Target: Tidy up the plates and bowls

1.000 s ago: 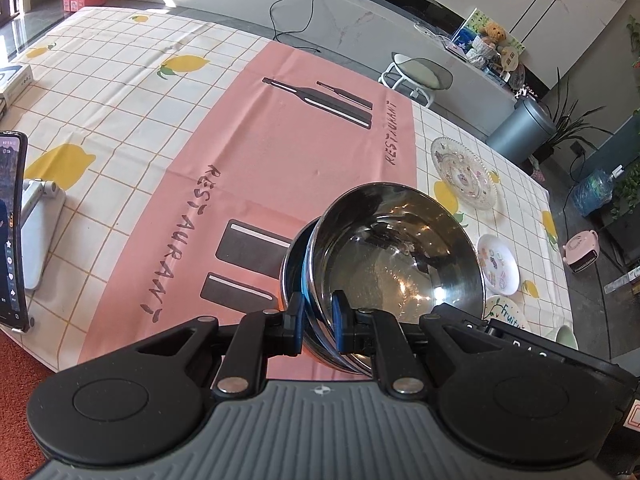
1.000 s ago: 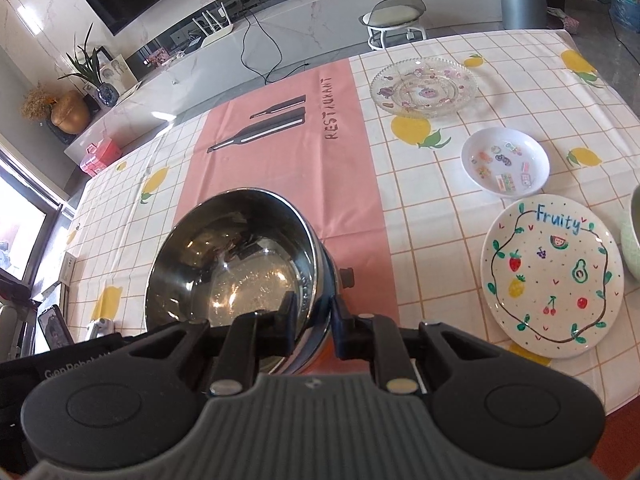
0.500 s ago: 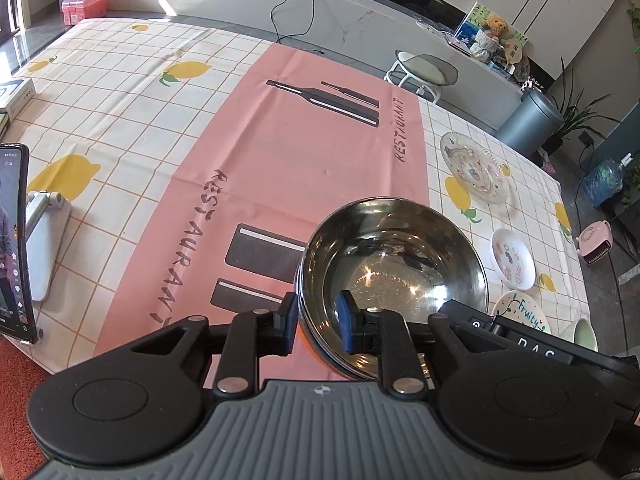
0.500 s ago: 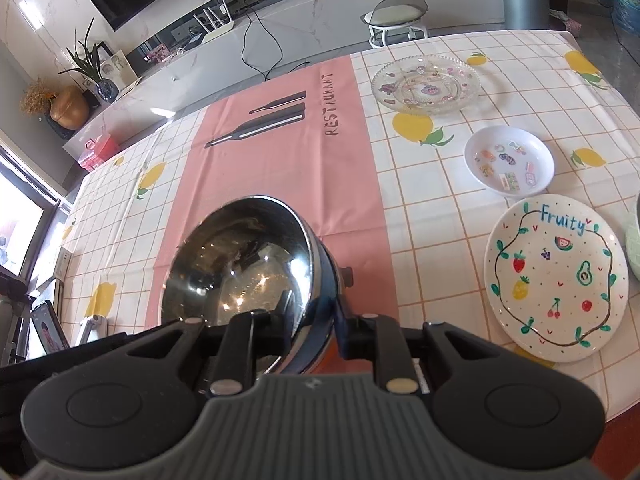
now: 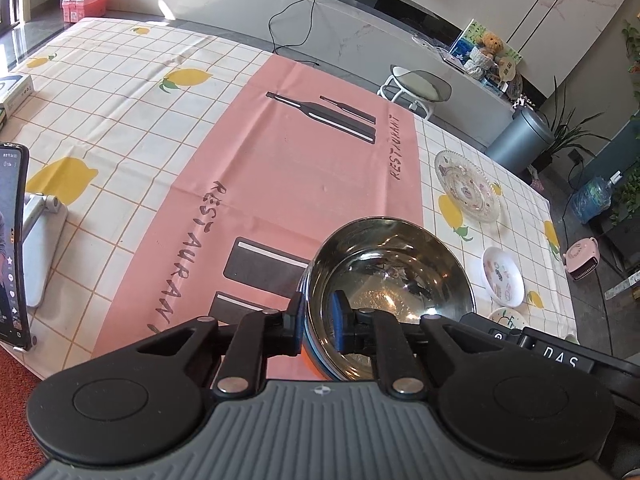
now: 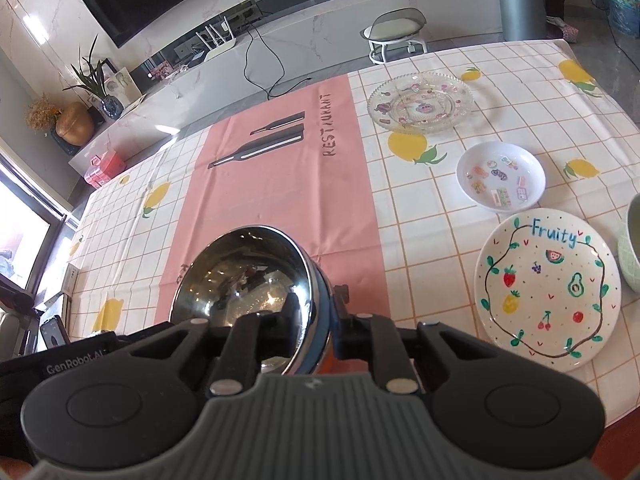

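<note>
The left claw (image 5: pixel 319 322) was clamped on the near rim of the steel bowl (image 5: pixel 390 280), one finger outside the wall and the blue-padded one inside. The right claw (image 6: pixel 320 320) gripped the same bowl's (image 6: pixel 244 280) rim from the opposite side, one finger inside and one outside. The bowl sat directly ahead of both claws, over the pink runner (image 5: pixel 288 184) on the desk (image 5: pixel 120 92); whether it rested on the cloth or hung just above it could not be told.

Just right of the right claw lay the "Fruity" plate (image 6: pixel 547 293), with a pale green bowl's (image 6: pixel 631 252) edge beside it at the frame border. Beyond that plate sat the small white sticker dish (image 6: pixel 501 181), and farther ahead the clear glass plate (image 6: pixel 420 102).

To the left claw's left, a phone (image 5: pixel 12 244) stood on a white stand (image 5: pixel 42 240) near the desk edge. Past the desk's far edge stood a stool (image 6: pixel 396 30) and a grey bin (image 6: pixel 520 2).
</note>
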{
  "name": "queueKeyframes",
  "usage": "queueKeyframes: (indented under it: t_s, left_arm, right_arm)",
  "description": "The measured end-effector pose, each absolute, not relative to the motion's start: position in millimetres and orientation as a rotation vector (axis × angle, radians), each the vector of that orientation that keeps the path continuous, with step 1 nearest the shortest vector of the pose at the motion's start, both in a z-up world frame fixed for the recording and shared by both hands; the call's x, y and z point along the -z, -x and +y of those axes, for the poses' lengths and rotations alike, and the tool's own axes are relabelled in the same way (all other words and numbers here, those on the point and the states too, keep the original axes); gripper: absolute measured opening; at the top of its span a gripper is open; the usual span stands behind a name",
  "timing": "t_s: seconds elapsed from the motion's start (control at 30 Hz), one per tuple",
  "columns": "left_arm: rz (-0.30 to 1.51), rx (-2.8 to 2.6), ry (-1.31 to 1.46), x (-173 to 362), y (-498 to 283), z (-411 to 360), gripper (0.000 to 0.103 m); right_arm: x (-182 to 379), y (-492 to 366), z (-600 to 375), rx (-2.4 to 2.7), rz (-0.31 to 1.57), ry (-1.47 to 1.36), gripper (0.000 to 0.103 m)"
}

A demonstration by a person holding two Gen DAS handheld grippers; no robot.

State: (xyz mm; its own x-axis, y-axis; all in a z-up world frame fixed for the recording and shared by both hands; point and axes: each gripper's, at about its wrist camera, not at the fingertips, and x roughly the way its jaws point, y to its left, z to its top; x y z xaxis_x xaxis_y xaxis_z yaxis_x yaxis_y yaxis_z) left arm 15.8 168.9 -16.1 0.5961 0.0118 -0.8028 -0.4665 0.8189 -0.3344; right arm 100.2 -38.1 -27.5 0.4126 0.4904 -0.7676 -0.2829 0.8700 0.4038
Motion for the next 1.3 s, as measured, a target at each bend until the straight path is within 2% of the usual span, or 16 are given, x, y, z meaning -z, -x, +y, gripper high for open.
queueKeyframes:
  t_s: [0.03,0.23,0.37,0.57,0.6,0.7,0.87,1.0,1.27,1.3]
  left_arm:
    - [0.899,-0.297,0.56,16.8,-15.6,168.9,0.013]
    - [0.894,-0.299,0.571,14.1,-13.9,171.1,0.01]
    - [0.873,-0.341,0.54,7.2,-12.5,168.7,0.014]
    - [0.768,-0.294,0.485,-19.8,-9.5,151.3,0.025]
    - [0.748,-0.26,0.481,-25.4,-11.3,144.1,0.028]
    - [0.714,-0.166,0.468,-36.8,-18.1,122.2,0.029]
    - [0.715,-0.015,0.427,-40.6,-38.5,76.8,0.035]
    - [0.776,0.076,0.376,-31.5,-59.8,38.2,0.035]
    - [0.857,0.214,0.331,-10.5,-92.1,-28.2,0.035]
    - [0.859,0.228,0.333,-7.7,-94.7,-34.1,0.04]
  right_arm:
    - [28.9,-101.0,-38.7,-0.494,1.043,-0.233,0.007]
    - [36.9,-105.2,-43.4,-0.5,1.07,-0.284,0.006]
    - [36.9,-104.3,-46.3,-0.504,1.074,-0.305,0.01]
    - [9.9,-96.8,-67.0,-0.514,0.966,-0.279,0.012]
    - [6.7,-97.3,-74.1,-0.509,0.955,-0.29,0.014]
    - [-0.9,-99.2,-99.3,-0.494,0.93,-0.343,0.028]
    - [-8.7,-99.8,-143.1,-0.427,0.887,-0.351,0.032]
    - [-9.8,-99.7,-178.3,-0.324,0.85,-0.314,0.038]
    - [9.1,-105.3,-252.8,-0.073,0.821,-0.267,0.041]
    - [12.5,-107.2,-261.8,-0.051,0.826,-0.279,0.044]
